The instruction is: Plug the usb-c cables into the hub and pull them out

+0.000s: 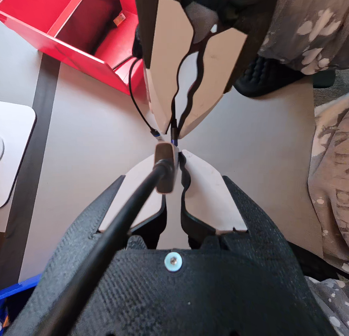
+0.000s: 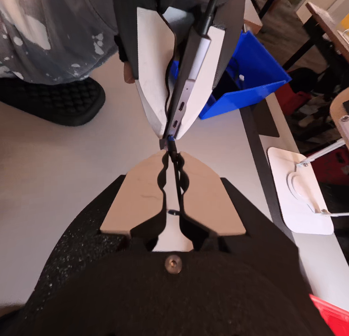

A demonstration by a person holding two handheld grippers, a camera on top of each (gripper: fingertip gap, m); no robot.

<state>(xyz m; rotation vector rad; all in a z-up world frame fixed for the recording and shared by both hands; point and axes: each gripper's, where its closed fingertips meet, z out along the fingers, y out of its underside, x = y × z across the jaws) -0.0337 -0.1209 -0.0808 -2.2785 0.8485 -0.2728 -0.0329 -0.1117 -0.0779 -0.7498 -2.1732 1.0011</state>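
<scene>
In the left wrist view, the left gripper (image 1: 174,157) pinches the slim grey metal hub (image 1: 164,171) between its white fingers, with the hub's thick black lead running back toward the camera. Just beyond the hub, the right gripper (image 1: 172,133) comes from the opposite side and is pressed onto a thin black usb-c cable (image 1: 174,132) with a blue collar. A second black cable (image 1: 139,110) hangs loose beside the hub, toward the red plastic bin (image 1: 62,34).

In the right wrist view, the right gripper (image 2: 173,153) squeezes the same plug, whose blue collar touches the end of the hub (image 2: 188,85). Two empty ports show along the hub's side. Whether the plug is fully seated cannot be told.

If the plug meets the port tilted, it may jam or slip in the fingers, and a sideways push could twist the hub out of the left grip.
</scene>
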